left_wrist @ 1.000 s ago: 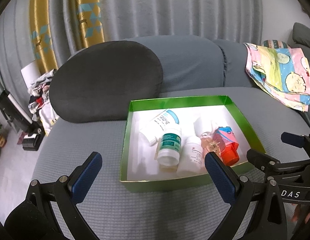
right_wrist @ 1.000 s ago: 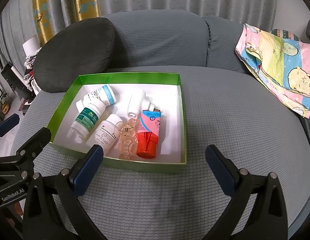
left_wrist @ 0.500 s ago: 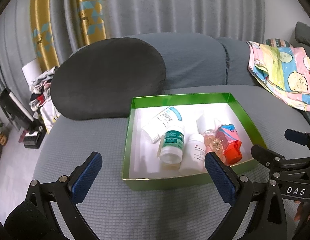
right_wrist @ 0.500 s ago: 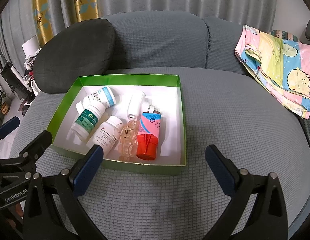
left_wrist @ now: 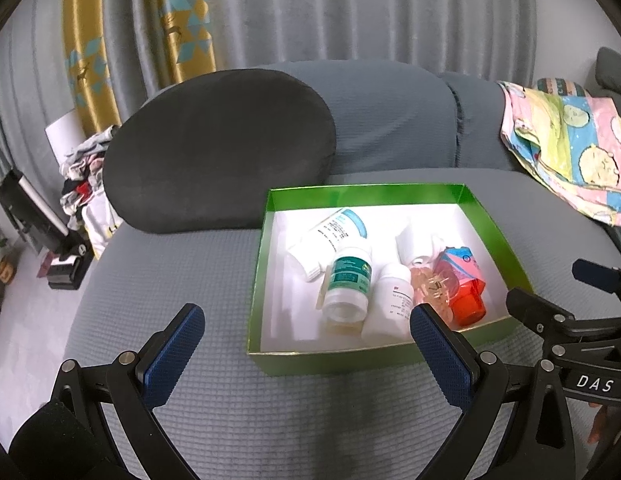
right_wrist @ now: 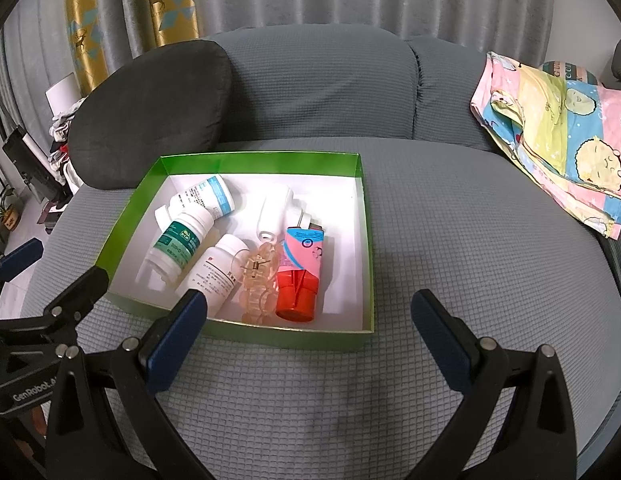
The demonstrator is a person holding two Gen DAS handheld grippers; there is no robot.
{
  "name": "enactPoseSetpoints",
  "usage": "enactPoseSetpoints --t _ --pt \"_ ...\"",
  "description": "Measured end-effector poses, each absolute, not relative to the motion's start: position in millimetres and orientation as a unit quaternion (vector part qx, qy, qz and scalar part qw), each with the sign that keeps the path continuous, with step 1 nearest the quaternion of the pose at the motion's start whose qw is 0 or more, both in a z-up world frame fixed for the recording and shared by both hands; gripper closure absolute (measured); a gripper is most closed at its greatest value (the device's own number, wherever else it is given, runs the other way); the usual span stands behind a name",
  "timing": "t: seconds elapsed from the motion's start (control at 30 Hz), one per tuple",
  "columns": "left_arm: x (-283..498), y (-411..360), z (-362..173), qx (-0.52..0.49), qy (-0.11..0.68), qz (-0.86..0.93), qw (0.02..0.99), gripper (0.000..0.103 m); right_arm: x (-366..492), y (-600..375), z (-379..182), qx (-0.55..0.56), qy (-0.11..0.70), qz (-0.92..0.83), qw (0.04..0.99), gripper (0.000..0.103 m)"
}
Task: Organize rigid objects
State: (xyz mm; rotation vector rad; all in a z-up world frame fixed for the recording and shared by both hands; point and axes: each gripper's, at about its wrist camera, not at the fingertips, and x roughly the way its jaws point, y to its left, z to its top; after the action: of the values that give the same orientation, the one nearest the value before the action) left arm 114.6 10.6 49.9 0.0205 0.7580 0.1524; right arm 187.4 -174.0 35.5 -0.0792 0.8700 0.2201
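We see a green box (right_wrist: 352, 172) with a white floor sitting on the grey sofa seat (right_wrist: 470, 248), a dark cushion (right_wrist: 150, 108) behind its left corner. From left to right inside it: a blue-banded bottle (right_wrist: 204, 198) lying with its cap toward the near left; a green-labelled bottle (right_wrist: 180, 238) and a plain white bottle (right_wrist: 218, 266), both lying on their sides; a clear plastic clip (right_wrist: 258, 280) running front to back; a small white bottle (right_wrist: 274, 212); and a pink tube (right_wrist: 302, 258), red cap nearest us. Our left gripper (left_wrist: 306, 356) and right gripper (right_wrist: 310, 336) hover before the box, fingers spread wide, holding nothing. A patterned cloth (right_wrist: 558, 128) lies far right.
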Motion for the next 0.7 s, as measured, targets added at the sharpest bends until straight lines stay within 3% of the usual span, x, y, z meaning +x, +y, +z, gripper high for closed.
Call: enactPoseSetpoints --t 0.7 --pt "125.8 24.9 42.1 -0.031 0.397 0.08 0.914 0.001 188.6 -173.0 29.8 -0.038 0.424 0.106 0.899 0.001"
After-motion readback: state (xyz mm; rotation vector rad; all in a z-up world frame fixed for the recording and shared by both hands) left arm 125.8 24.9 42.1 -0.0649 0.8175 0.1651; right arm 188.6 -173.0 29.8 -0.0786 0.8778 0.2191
